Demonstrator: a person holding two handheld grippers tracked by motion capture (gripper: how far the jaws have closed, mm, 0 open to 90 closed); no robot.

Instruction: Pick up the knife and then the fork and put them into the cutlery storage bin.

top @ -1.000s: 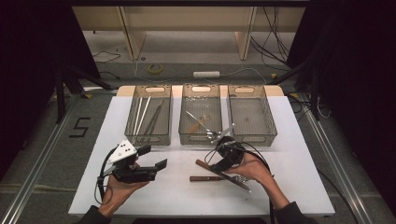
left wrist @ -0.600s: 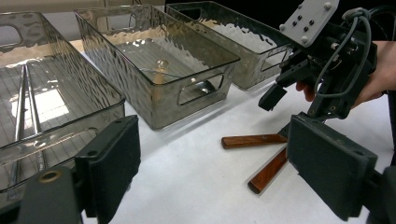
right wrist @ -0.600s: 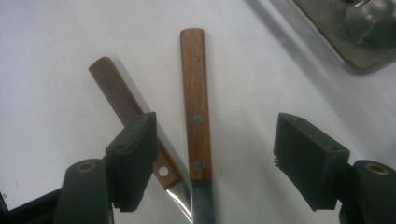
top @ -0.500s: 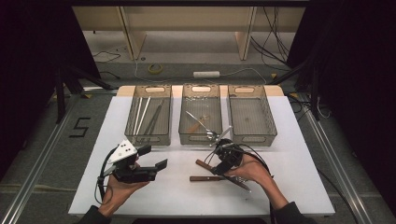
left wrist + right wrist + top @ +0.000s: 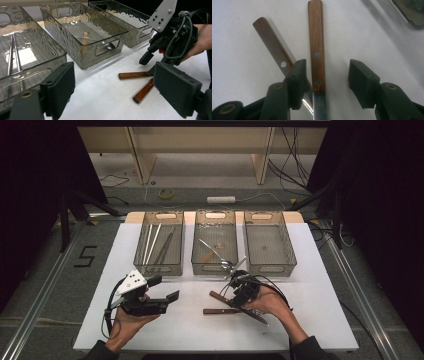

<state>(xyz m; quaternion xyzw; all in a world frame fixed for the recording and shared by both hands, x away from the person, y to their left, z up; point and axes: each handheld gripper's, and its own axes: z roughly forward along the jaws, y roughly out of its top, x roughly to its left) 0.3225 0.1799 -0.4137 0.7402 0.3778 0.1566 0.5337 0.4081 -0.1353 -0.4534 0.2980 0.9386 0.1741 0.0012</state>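
Two wooden-handled knives lie crossed on the white table. In the right gripper view, one knife (image 5: 317, 50) runs straight up between the jaws of my right gripper (image 5: 328, 82). The other knife (image 5: 272, 47) angles off left, partly under the left jaw. The jaws have just been closing, and gaps remain on both sides of the handle. From above, the right gripper (image 5: 231, 296) hangs over the knives (image 5: 220, 311). My left gripper (image 5: 165, 289) is held at the front left, open and empty. Its own view (image 5: 117, 92) looks at the knife handles (image 5: 132, 75).
Three clear trays stand in a row at the back. The left tray (image 5: 161, 268) holds several long metal utensils. The middle tray (image 5: 216, 267) holds a wooden-handled utensil and metal pieces. The right tray (image 5: 270, 266) looks bare. Cables lie on the floor beyond the table.
The right hand has shifted slightly over the knives. The left gripper and both knives sit as before.
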